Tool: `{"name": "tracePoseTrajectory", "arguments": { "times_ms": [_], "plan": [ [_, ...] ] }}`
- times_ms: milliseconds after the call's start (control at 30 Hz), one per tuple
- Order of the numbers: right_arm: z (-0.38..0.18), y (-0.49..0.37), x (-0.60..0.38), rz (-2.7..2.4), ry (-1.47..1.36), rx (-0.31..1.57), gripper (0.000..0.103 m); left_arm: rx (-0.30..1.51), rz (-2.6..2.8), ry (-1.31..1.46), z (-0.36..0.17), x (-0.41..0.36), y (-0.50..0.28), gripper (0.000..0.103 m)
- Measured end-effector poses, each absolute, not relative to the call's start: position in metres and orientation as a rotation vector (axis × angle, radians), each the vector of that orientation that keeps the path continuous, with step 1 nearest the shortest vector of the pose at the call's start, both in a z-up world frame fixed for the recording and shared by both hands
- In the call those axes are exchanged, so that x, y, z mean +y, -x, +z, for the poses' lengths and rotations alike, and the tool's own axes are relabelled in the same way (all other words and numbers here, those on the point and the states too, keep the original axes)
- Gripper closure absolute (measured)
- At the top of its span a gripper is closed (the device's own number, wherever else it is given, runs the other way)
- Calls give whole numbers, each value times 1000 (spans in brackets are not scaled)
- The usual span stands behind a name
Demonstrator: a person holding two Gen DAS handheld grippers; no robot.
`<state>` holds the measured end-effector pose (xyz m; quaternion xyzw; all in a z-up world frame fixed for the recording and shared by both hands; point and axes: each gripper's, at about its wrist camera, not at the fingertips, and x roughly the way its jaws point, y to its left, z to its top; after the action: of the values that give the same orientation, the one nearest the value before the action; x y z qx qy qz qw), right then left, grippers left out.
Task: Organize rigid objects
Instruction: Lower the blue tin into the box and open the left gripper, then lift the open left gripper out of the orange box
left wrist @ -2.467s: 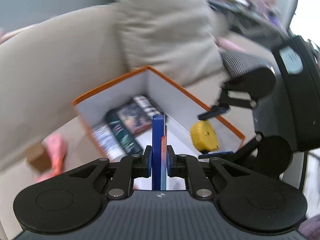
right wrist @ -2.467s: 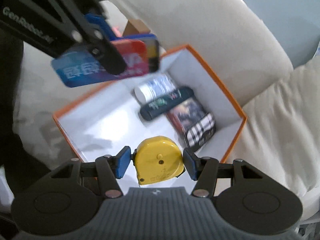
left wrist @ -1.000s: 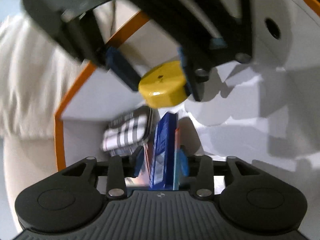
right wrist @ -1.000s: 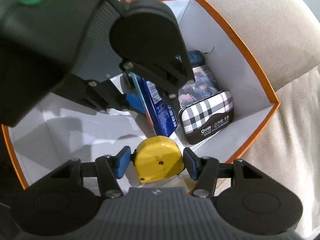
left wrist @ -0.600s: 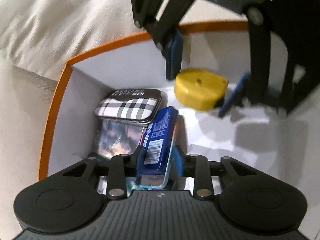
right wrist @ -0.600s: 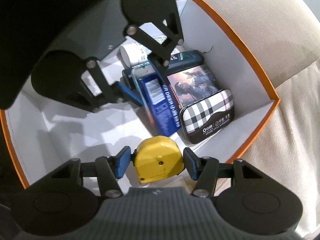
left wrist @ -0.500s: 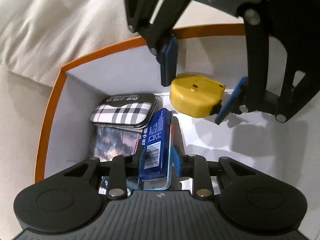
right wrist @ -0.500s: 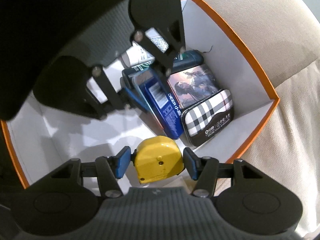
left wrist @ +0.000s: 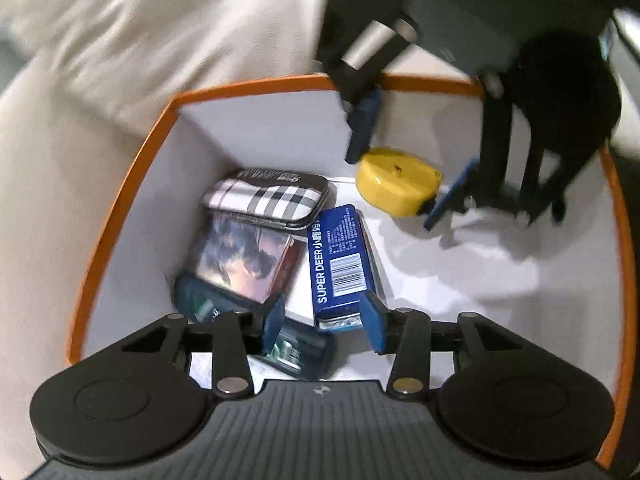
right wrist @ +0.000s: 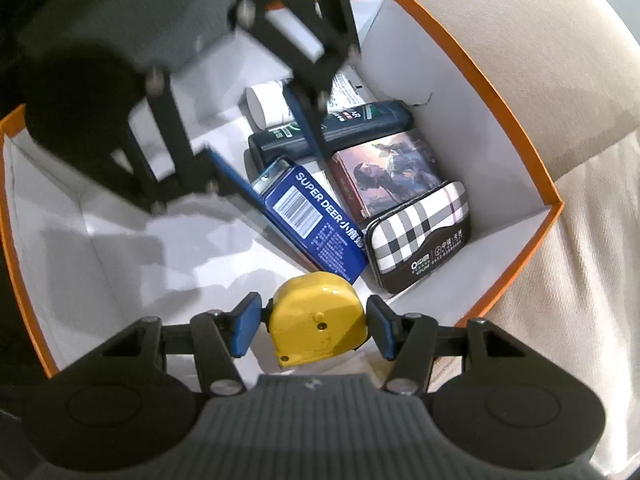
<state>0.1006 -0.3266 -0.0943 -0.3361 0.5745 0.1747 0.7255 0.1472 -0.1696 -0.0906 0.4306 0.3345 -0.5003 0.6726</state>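
The left tool (left wrist: 322, 326) has just been opening; its jaws stand apart around the blue box (left wrist: 340, 262), which lies on edge in the orange box (right wrist: 516, 92) beside the plaid tin (right wrist: 420, 236), packed in a row. The right tool (right wrist: 314, 330) grips the yellow tape measure (right wrist: 318, 326) low over the bare floor, probably its slot.

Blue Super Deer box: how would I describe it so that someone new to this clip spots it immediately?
Look inside the orange-rimmed white box on the beige sofa. Along one wall lie a dark bottle, a picture-printed case and a plaid tin; the blue box lies beside them, toward the middle. It alone is bright blue, with a barcode and white lettering.
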Motion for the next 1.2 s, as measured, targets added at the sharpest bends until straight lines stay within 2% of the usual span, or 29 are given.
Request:
{"name": "tracePoseTrajectory", "arguments": {
  "times_ms": [67,200,433,500,767,1033,1200],
  "plan": [
    [-96,-102,-326,391,758,1272,44,836,-1156,-892,-88,-167,-151,53],
    [-96,-103,-326,387,759,1272,44,982,-1152,-843,-96,-176,-152,71],
    [-90,-89,-324,405,770,1260,44,1229,-1010,-735,-121,-198,-171,73],
    [-90,-86,-325,409,775,1257,44,1271,-979,-699,-126,-202,-177,77],
    [-95,-84,-323,413,782,1244,44,1253,-933,-706,-125,-215,-190,100],
    [-96,-82,-321,403,790,1238,44,1202,-862,-687,-119,-215,-217,103],
    [-97,-87,-319,407,799,1242,44,1155,-916,-618,-93,-204,-221,102]
  ]
}}
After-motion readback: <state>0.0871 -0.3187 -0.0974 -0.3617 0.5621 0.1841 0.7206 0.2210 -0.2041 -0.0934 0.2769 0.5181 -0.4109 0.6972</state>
